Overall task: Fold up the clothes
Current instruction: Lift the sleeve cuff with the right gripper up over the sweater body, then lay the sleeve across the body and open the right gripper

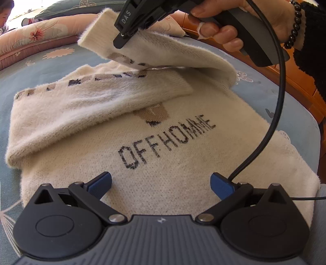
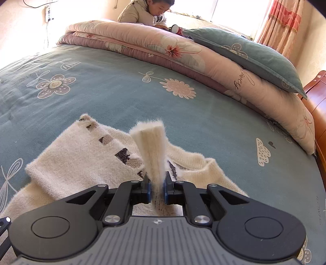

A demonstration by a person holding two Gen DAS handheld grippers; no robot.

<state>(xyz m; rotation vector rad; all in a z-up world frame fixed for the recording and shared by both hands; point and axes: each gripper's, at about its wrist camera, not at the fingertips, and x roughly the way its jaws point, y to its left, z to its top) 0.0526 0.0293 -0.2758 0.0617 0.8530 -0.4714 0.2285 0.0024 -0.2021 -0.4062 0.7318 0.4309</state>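
Note:
A cream fuzzy sweater [image 1: 154, 163] with dark lettering lies flat on the blue floral bed sheet [image 1: 51, 65]. One sleeve [image 1: 85, 106] is folded across its chest. My left gripper [image 1: 161, 184] hovers open over the sweater's lower part, blue pads wide apart, nothing between them. My right gripper [image 2: 156, 187] is shut on the cuff of the other sleeve [image 2: 151, 146], which stands up between its pads. In the left wrist view that sleeve [image 1: 163, 51] hangs lifted above the sweater, pinched by the right gripper [image 1: 124, 38] in a hand.
A folded pink floral quilt [image 2: 183, 59] and a teal pillow [image 2: 244, 55] lie along the far side of the bed. A person [image 2: 146, 12] sits behind them by the window. A wooden bed frame [image 2: 317, 106] runs along the right edge.

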